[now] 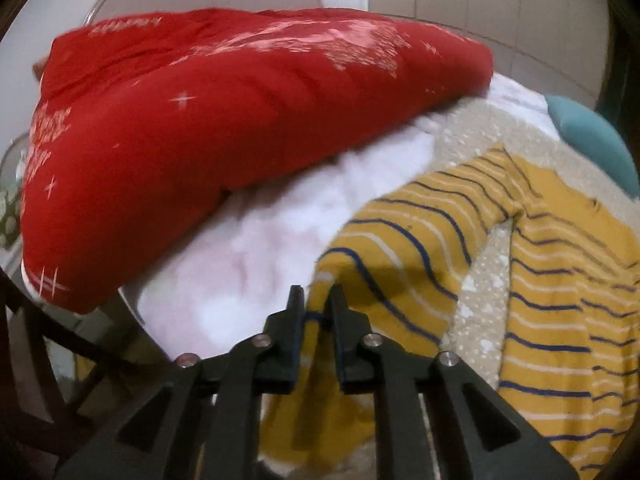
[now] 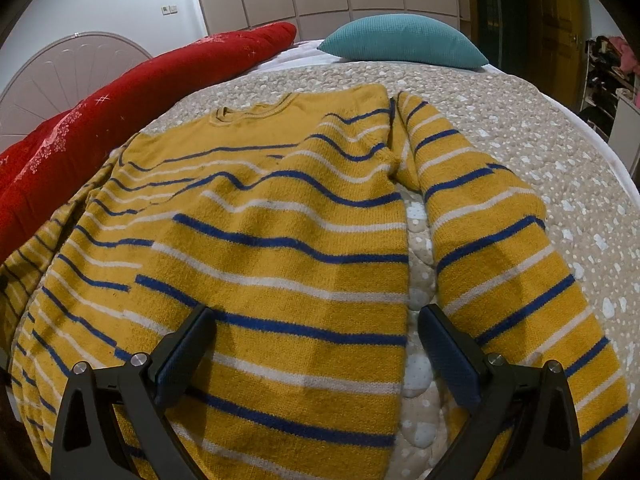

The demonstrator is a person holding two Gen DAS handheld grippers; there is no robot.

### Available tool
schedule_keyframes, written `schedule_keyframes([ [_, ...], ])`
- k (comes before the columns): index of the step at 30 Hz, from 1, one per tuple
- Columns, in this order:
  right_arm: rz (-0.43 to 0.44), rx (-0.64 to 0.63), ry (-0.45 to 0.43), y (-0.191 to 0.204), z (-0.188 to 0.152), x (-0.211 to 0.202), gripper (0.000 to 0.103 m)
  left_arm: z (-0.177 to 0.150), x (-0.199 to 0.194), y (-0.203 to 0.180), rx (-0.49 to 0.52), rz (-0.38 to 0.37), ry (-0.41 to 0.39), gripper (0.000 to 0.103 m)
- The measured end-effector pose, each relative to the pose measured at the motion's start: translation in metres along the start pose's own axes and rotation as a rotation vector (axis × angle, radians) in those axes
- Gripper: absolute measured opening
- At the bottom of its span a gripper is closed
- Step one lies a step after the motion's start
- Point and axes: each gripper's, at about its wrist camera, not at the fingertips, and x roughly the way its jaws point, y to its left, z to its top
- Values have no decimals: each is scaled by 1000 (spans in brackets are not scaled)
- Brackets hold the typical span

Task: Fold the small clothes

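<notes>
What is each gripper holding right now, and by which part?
The left gripper is shut on the striped sweater, pinching the end of its sleeve. The right gripper is open above the sweater's body, holding nothing.

No readable text; pale printed lettering on red quilt point(image 1: 240, 120) blurred, upside down, illegible.

Sweater point(image 2: 280, 216) – mustard yellow w/ thin blue & white horizontal stripes, same on both sleeves. Bed cover point(image 2: 500, 120): beige/tan w/ small white-ish spots, quilted look. Pillow point(image 2: 404, 40) teal, waffle texture. Folded quilt point(image 1: 240, 120) – bright red w/ pale pink/white sparkle & star print. Sheet under it point(image 1: 260, 240) plain white. Both grippers black; right fingers point(image 2: 180, 356) have dark blue pads.
</notes>
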Motion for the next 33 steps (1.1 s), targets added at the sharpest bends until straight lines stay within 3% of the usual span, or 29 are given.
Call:
schedule_keyframes([
  [2,0,1,7,0,0,0,103,-4,-12,-1,3,-35,-4,17],
  [4,-1,0,7,0,0,0,103,-16,-32,-5,8,-106,-39,32],
  [6,-3,-1,11,0,0,0,103,-30,-58,-15,13,-152,-83,55],
  [9,-7,-2,26,2,1,1,103,-48,-85,-44,46,-215,-143,69],
  [12,-42,-22,89,6,7,2,99,-66,-105,-77,119,-257,-155,70],
  [13,-28,-6,101,5,11,-6,84,-67,-110,-86,138,-268,-152,71],
  [14,32,37,119,0,17,-18,76,-72,-114,-96,171,-289,-148,71],
  [17,152,174,9,-37,32,-75,76,-81,-119,-109,231,-299,-145,72],
  [20,97,196,-17,-74,34,-107,77,-89,-115,-109,236,-306,-133,76],
  [23,62,180,44,-98,17,-122,77,-95,-102,-106,219,-324,-75,76],
  [28,33,8,74,-73,-24,-124,82,-108,-89,-109,212,-338,2,76],
  [30,-47,-97,80,-57,-41,-118,82,-110,-93,-111,229,-340,-6,76],
  [33,-122,-153,98,-59,-60,-102,83,-113,-96,-113,248,-336,-22,76],
])
